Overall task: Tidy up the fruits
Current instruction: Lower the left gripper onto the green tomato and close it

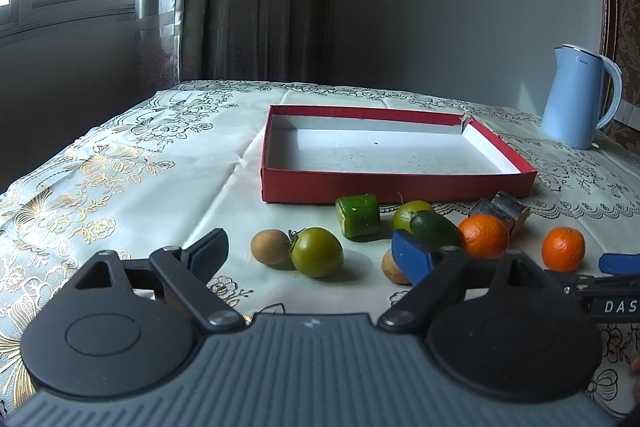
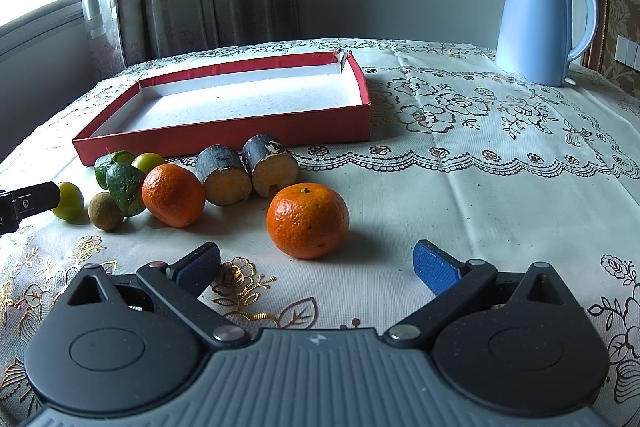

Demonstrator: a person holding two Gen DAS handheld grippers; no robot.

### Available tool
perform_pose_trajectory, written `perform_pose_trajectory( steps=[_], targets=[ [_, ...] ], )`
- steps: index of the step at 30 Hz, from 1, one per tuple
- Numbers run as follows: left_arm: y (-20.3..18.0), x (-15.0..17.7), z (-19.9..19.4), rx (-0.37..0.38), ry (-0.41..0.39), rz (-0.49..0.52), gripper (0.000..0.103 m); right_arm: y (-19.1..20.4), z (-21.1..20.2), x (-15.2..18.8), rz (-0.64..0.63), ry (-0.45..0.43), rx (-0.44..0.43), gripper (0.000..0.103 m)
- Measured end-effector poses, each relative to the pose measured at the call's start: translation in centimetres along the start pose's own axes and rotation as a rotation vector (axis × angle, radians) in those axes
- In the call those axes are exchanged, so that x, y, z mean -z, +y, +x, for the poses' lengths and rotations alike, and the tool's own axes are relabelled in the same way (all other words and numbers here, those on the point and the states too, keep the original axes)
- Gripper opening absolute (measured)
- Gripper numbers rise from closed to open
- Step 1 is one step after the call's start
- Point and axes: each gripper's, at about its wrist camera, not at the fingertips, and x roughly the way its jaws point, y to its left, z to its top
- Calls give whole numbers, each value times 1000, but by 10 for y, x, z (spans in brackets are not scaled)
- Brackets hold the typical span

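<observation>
My left gripper (image 1: 312, 255) stands open low over the cloth, and a green tomato (image 1: 316, 251) lies between its fingers without touching the pads. A brown round fruit (image 1: 270, 247) sits just left of the tomato. Behind them are a green cucumber piece (image 1: 358, 215), a second green tomato (image 1: 412, 215), an avocado (image 1: 434, 229) and two oranges (image 1: 484, 237) (image 1: 563, 249). My right gripper (image 2: 318, 269) is open and holds nothing, and the nearer orange (image 2: 308, 221) rests just beyond its fingertips. The red tray (image 1: 396, 185) lies behind the fruit with nothing in it.
Two dark sugarcane stubs (image 2: 224, 175) (image 2: 272, 165) lie in front of the tray (image 2: 224, 139). A pale blue kettle (image 2: 540, 23) stands at the back right. The table wears a flowered lace cloth (image 2: 460, 155); a curtain and window are behind at the left.
</observation>
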Motion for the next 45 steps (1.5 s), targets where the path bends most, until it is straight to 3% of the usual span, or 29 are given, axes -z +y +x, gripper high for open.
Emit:
perform_pose_trajectory(
  steps=[4, 8, 10, 14, 16, 23, 29, 34, 40, 45],
  targets=[
    [4, -1, 3, 41, -7, -10, 87, 0, 0, 0, 2, 0, -1, 103],
    [17, -3, 7, 168, 14, -39, 87, -1, 0, 0, 7, -1, -6, 103],
    [19, -4, 9, 188, 26, -42, 87, -1, 0, 0, 9, -2, -8, 103],
    [18, -4, 20, 167, 77, -30, 84, -1, -1, 0, 11, -2, -9, 103],
    [16, -2, 22, 177, 92, -25, 75, -2, -1, 0, 12, -2, -10, 103],
    [4, 1, 28, 190, 104, 14, 70, -1, 0, 0, 15, -2, -12, 103],
    [7, -6, 35, 172, 102, -8, 59, -2, 1, 0, 18, -1, -15, 103],
    [11, -11, 43, 146, 92, -36, 40, -3, 1, 0, 23, -3, -19, 103],
    [16, -8, 37, 152, 101, -30, 34, -4, 1, 0, 26, -2, -23, 103],
    [29, -3, 40, 190, 124, -92, 29, -5, 1, 0, 27, -2, -24, 103]
  ],
)
